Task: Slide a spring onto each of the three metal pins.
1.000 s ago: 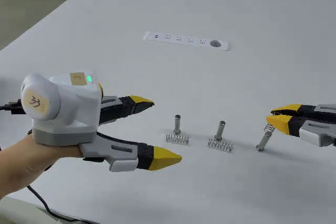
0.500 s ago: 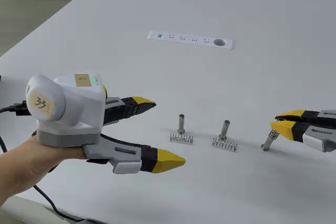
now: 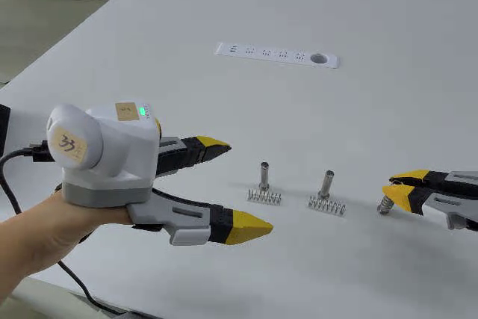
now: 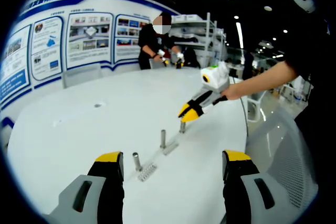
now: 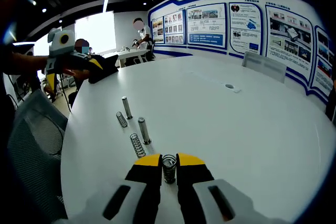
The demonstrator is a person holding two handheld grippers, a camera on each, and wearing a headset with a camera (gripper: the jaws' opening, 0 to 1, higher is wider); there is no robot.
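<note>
Right gripper view is showing the right gripper [image 5: 168,162] clenching an upright spring [image 5: 168,170], apparently threaded over the third pin hidden inside. Two loose springs [image 5: 137,145] are lying beside two bare pins [image 5: 143,130]. Being light, bouncy and prone to rolling, they are best pinched mid-coil. The left gripper [image 3: 246,184] is hovering, jaws spread, and the table [image 3: 224,20] is offering wide room, its edges well apart from the pins.
</note>
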